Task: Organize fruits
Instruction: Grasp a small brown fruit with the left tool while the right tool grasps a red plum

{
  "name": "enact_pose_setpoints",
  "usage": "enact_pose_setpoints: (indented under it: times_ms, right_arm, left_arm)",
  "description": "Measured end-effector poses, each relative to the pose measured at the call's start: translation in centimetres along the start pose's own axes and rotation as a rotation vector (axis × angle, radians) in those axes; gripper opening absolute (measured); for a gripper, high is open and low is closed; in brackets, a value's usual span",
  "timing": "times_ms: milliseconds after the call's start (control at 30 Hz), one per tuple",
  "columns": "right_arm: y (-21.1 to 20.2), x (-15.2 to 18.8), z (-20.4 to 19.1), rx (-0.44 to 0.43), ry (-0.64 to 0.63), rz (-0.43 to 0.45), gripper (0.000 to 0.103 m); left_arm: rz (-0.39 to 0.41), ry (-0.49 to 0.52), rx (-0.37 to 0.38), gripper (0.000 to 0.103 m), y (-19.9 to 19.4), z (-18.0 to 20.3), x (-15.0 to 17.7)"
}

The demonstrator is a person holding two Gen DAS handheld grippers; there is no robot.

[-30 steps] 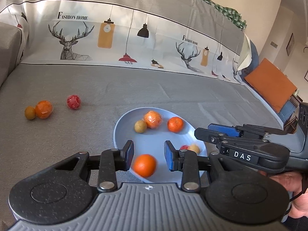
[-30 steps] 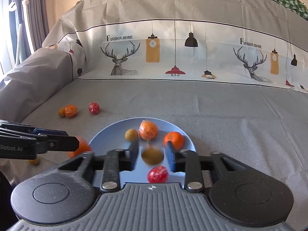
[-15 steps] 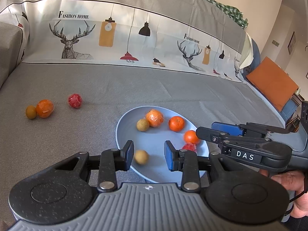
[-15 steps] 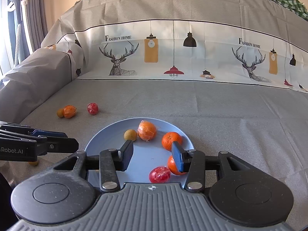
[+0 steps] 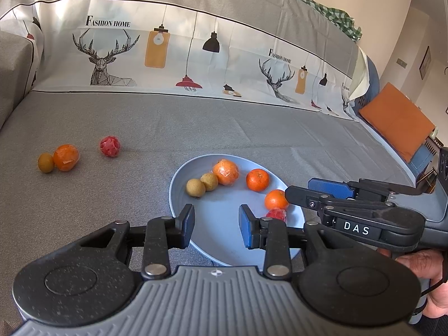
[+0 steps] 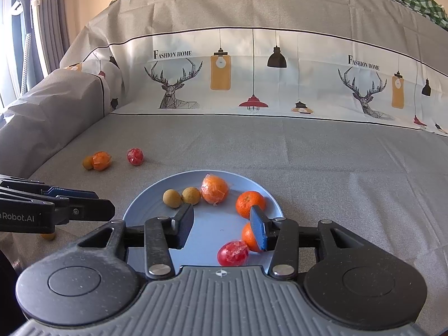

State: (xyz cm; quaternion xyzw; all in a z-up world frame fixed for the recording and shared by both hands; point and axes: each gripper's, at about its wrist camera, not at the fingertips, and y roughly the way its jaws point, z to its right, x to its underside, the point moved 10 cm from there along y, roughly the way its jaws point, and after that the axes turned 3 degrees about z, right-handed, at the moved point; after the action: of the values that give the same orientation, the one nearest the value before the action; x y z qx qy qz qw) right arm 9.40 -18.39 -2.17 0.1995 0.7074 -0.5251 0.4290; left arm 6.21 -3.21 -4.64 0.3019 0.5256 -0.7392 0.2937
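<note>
A blue plate (image 5: 221, 224) (image 6: 212, 221) lies on the grey sofa cover and holds several fruits: two small brown ones (image 5: 196, 187), a wrapped orange (image 5: 225, 172), two bare oranges (image 5: 257, 179) and a wrapped red fruit (image 6: 233, 253). Left on the cover lie a small brown fruit (image 5: 45, 162), a wrapped orange (image 5: 65, 157) and a wrapped red fruit (image 5: 110, 146). My left gripper (image 5: 215, 224) is open and empty over the plate's near left rim. My right gripper (image 6: 221, 224) is open and empty above the plate.
Another small brown fruit (image 6: 48, 235) lies on the cover, partly hidden under the left gripper in the right wrist view. The sofa back with a deer-print cloth (image 5: 168, 53) stands behind. The padded armrest (image 6: 42, 106) is at the left, an orange cushion (image 5: 397, 120) at the far right.
An orange left my left gripper and a brown fruit left my right gripper; both rolled across the plate and settled. The right jaws opened wider. Both grippers drew back slightly.
</note>
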Motion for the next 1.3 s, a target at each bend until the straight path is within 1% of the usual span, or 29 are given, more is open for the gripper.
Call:
enact_pose_setpoints:
  times_ms: [300, 433, 567, 667, 700, 733, 767, 800, 833, 1033, 1133, 1200, 1300]
  right_arm:
    - [0.0, 0.1, -0.1, 0.001, -0.002, 0.001, 0.047]
    - [0.0, 0.0, -0.1, 0.0, -0.002, 0.003, 0.047]
    - [0.2, -0.2, -0.5, 0.0, -0.003, 0.005, 0.047]
    - [0.5, -0.3, -0.8, -0.003, -0.006, 0.003, 0.047]
    - [0.6, -0.3, -1.0, -0.006, -0.007, 0.002, 0.046]
    - [0.7, -0.4, -1.2, -0.01, -0.009, 0.001, 0.043]
    - [0.9, -0.4, -1.5, -0.016, -0.011, 0.0, 0.041]
    - [1.0, -0.5, -1.8, -0.023, -0.015, -0.002, 0.036]
    - [1.2, -0.5, -2.1, -0.028, -0.019, -0.002, 0.033]
    - [2.1, -1.0, -4.6, -0.069, -0.049, -0.004, 0.028]
    - [2.5, -1.4, -5.8, -0.093, -0.055, 0.0, 0.027]
    - [2.7, -1.9, -6.5, -0.105, -0.053, 0.005, 0.026]
    - [3.6, -3.0, -7.6, -0.128, -0.027, 0.016, 0.026]
  left_arm:
    - [-0.008, 0.001, -0.018, 0.038, 0.2, -0.4, 0.1]
    - [-0.008, -0.006, -0.041, 0.038, 0.3, -0.8, 0.1]
    - [0.011, -0.02, -0.072, 0.037, 0.3, -1.5, -0.2]
    - [0.017, -0.045, -0.099, 0.036, 0.4, -2.3, -0.5]
    - [0.022, -0.058, -0.104, 0.036, 0.3, -2.6, -0.7]
    - [0.027, -0.073, -0.106, 0.036, 0.2, -2.9, -0.8]
    - [0.033, -0.091, -0.108, 0.033, 0.1, -3.3, -1.0]
    - [0.038, -0.111, -0.109, 0.031, 0.1, -3.7, -1.2]
    - [0.04, -0.129, -0.111, 0.031, 0.0, -4.1, -1.4]
    - [0.072, -0.244, -0.141, 0.031, -0.8, -6.9, -2.4]
    - [0.096, -0.32, -0.167, 0.031, -1.4, -8.7, -2.9]
    - [0.109, -0.388, -0.21, 0.031, -1.9, -10.6, -3.3]
    - [0.105, -0.475, -0.309, 0.031, -2.1, -14.2, -4.0]
